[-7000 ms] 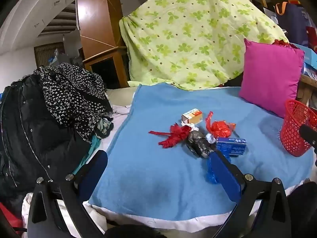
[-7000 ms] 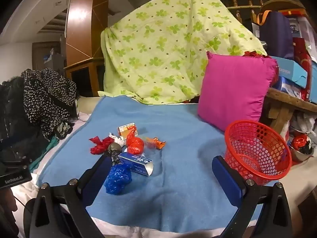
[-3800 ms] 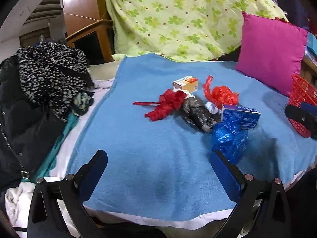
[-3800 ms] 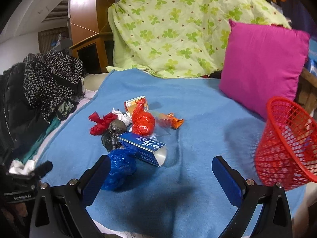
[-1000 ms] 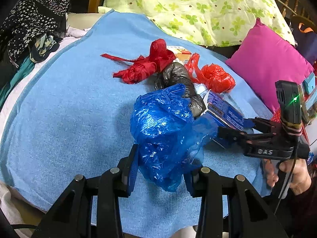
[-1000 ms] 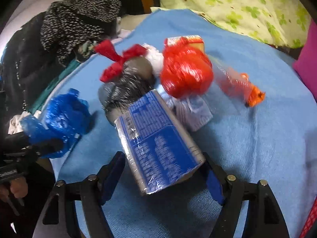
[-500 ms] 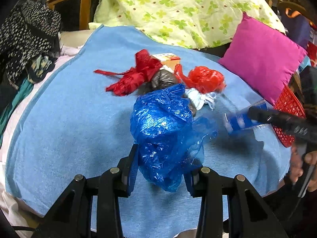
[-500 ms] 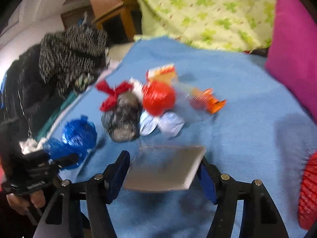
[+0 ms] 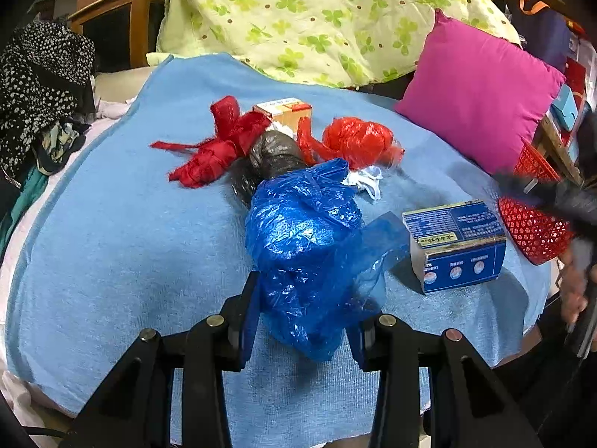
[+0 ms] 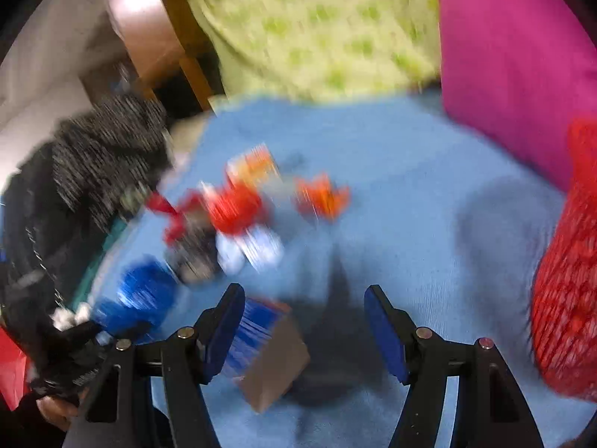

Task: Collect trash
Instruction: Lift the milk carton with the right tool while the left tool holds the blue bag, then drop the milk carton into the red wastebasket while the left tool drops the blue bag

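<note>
Blue blanket point(image 9: 112, 242) covers a bed, with a green clover-print quilt point(image 9: 317, 18) heaped behind it and a pink cushion point(image 9: 481, 89) at the right. Near the middle of the blanket lies a cluster of trash: a knotted red bag point(image 9: 220, 149), a small orange box point(image 9: 283, 112), a black bag point(image 9: 268, 160) and a second red bag point(image 9: 354, 142). In front of these, the left gripper point(image 9: 304, 298) has its two fingers clamped on a crumpled blue plastic bag point(image 9: 302, 242). To its right a blue carton point(image 9: 455, 246) stands just beside a red mesh basket point(image 9: 533, 231) at the blanket's edge. The right wrist view is heavily blurred. It shows the right gripper point(image 10: 304, 293) with fingers apart: the carton sits by one finger, with a clear gap to the other.
</note>
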Available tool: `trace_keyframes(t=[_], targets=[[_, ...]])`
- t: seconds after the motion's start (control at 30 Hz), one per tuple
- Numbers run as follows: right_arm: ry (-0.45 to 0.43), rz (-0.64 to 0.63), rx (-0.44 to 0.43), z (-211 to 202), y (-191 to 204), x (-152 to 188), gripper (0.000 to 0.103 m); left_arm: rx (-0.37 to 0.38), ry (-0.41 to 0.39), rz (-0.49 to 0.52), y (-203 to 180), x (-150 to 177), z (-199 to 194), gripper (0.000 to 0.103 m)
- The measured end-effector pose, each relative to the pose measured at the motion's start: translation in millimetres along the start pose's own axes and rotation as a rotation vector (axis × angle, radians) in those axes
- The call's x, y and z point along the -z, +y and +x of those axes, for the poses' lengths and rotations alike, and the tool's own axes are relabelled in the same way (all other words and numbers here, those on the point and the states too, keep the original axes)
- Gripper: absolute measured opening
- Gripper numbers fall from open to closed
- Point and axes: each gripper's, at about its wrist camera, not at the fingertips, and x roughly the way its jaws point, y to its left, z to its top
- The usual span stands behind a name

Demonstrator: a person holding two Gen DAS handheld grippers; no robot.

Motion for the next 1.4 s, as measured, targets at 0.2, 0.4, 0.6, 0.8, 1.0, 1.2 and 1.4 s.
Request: trace_keyframes(t=[0.2, 0.4, 0.6, 0.8, 1.0, 1.2, 1.4], targets=[[-0.491, -0.025, -0.023, -87.9, 12.8, -1.9, 0.103, 0.005, 0.001, -0.034, 9.0, -0.7, -0.1, 0.042], [-0.588, -0.017, -0.158, -109.8, 25.7, -0.6, 0.103, 0.02, -0.01, -0.036, 9.5, -2.4, -0.7, 0.042], [-0.397, 0.057, -0.323, -84.4, 23.8, -6.5, 0.103, 0.038, -0.016, -0.036, 10.0, -5.6, 0.3, 0.042], [-0.129, 0.143, -0.194, -33.0, 19.1, 14.7, 0.103, 0.064, -0.025, -0.063, 14.1, -8.5, -1.9, 0.042], [-0.03, 0.252, -0.13, -3.4, 3.8, 30.3, 0.102, 0.093, -0.028, -0.085, 16.3, -8.9, -5.2, 0.042], [0.122, 0.419, -0.12, 38.1, -21.4, 51.6, 0.068, 0.102, -0.04, -0.093, 19.0, -7.3, -10.4, 0.042], [0.125, 0.507, -0.157, 51.5, -30.9, 55.1, 0.039, 0.109, -0.042, -0.101, 21.7, -6.7, -12.0, 0.042]])
